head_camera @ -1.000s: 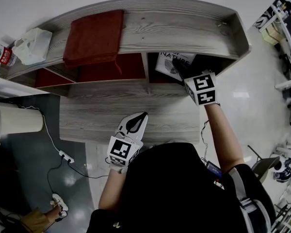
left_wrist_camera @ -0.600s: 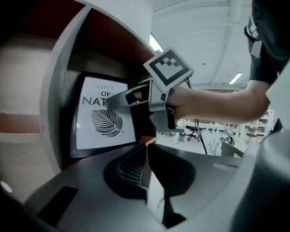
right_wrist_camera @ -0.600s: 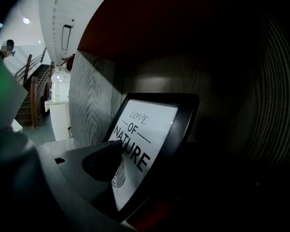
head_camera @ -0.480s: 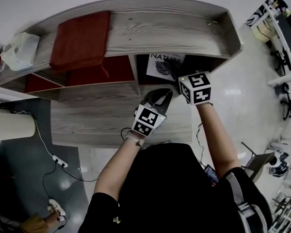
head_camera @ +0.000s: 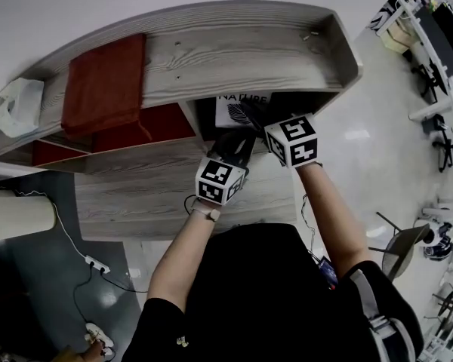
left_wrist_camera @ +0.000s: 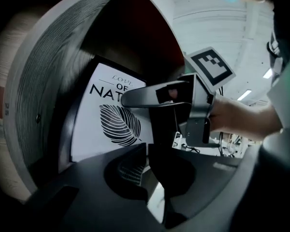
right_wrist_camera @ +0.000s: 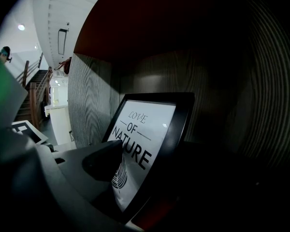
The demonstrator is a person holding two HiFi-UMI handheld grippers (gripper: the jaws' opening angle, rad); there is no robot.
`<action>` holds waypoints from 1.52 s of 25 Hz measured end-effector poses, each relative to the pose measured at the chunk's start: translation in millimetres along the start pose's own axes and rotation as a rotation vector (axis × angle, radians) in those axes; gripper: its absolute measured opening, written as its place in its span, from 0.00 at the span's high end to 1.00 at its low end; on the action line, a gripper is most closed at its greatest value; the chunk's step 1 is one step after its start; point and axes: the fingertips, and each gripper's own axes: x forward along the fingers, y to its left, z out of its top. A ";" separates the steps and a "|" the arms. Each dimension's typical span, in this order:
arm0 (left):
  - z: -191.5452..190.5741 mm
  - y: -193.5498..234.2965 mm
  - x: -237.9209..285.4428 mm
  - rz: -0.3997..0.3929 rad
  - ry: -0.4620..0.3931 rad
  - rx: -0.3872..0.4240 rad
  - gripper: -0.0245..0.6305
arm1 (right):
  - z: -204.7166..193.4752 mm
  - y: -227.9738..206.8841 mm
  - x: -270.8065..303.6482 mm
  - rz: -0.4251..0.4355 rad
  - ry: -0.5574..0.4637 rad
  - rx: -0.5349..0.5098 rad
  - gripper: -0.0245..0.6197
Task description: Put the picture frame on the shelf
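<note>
While the head view shows the picture frame (head_camera: 241, 108) already inside the shelf (head_camera: 249, 47) compartment at upper centre, your right gripper (head_camera: 263, 121) reaches in to it. In the left gripper view, your left gripper (head_camera: 236, 145) has its fingers together and empty, just before the glass. In the right gripper view, your fingers clamp the leaning frame's edge, so by the look of it only the release is left.

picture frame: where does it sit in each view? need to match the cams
Head view: picture frame upper centre, inside the shelf's right-hand compartment.
Left gripper view: picture frame left of centre, partly covered on its right.
Right gripper view: picture frame centre, seen at an angle.
Shared landmark: the NATURE lettering on the print.
</note>
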 end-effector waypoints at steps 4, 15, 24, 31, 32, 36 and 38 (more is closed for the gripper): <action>4.4 5.7 1.9 -0.006 -0.011 -0.032 0.95 | -0.2 -2.0 -1.7 -0.005 -0.006 0.024 0.46; 4.8 7.5 5.5 0.009 -0.020 -0.067 0.95 | 5.3 4.1 -31.5 -0.020 -0.058 0.126 0.46; 6.1 7.3 4.3 -0.013 -0.035 -0.096 0.95 | -24.4 6.2 -75.2 -0.122 -0.074 0.136 0.71; 6.7 6.6 4.1 -0.026 -0.034 -0.110 0.95 | -79.7 22.4 -65.2 -0.093 0.059 0.117 0.93; 6.7 6.6 4.2 -0.026 -0.033 -0.110 0.95 | -84.4 26.6 -61.2 -0.076 0.075 0.107 0.93; 5.8 5.8 4.6 -0.030 -0.026 -0.110 0.95 | -98.5 35.6 -46.0 -0.040 0.122 0.095 0.93; 5.6 6.3 4.2 -0.029 -0.019 -0.112 0.95 | -98.3 34.2 -42.0 -0.051 0.115 0.101 0.94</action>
